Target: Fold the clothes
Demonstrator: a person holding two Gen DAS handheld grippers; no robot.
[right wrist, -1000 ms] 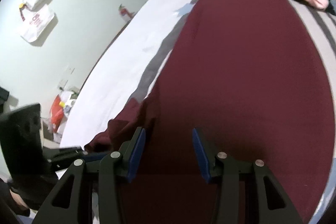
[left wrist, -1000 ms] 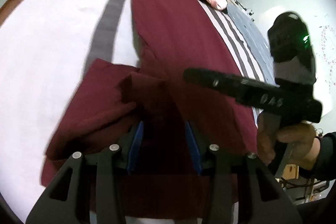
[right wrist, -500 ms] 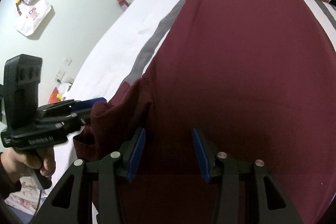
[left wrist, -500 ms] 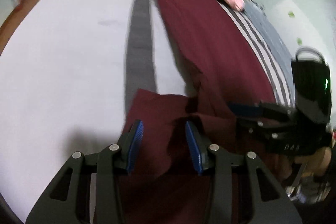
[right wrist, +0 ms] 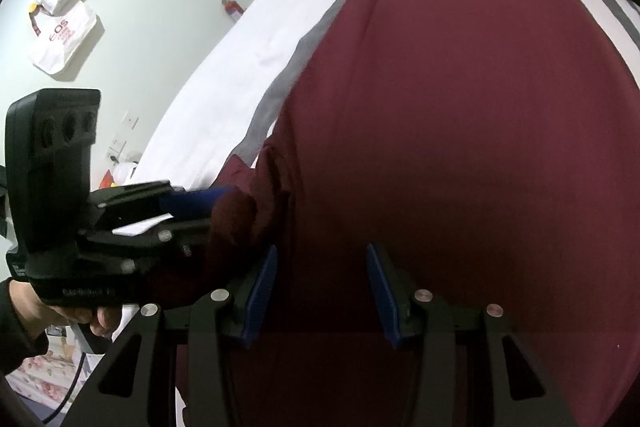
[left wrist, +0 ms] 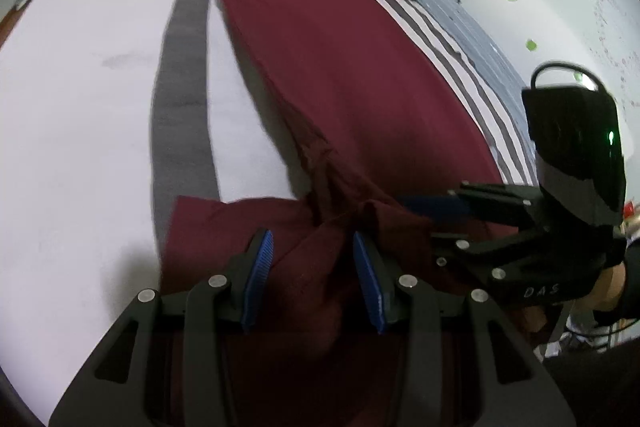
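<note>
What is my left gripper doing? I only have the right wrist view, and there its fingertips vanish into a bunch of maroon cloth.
Observer: In the left wrist view the left gripper is open, with a ridge of the maroon garment between its blue pads.
Operator: Is the sleeve flat on that side?
Observer: No. The sleeve is partly spread on the white sheet but crumples into folds near the pads.
Operator: Where does my right gripper sit from there?
Observer: The right gripper comes in from the right, with its tips at that same crumpled bunch.
</note>
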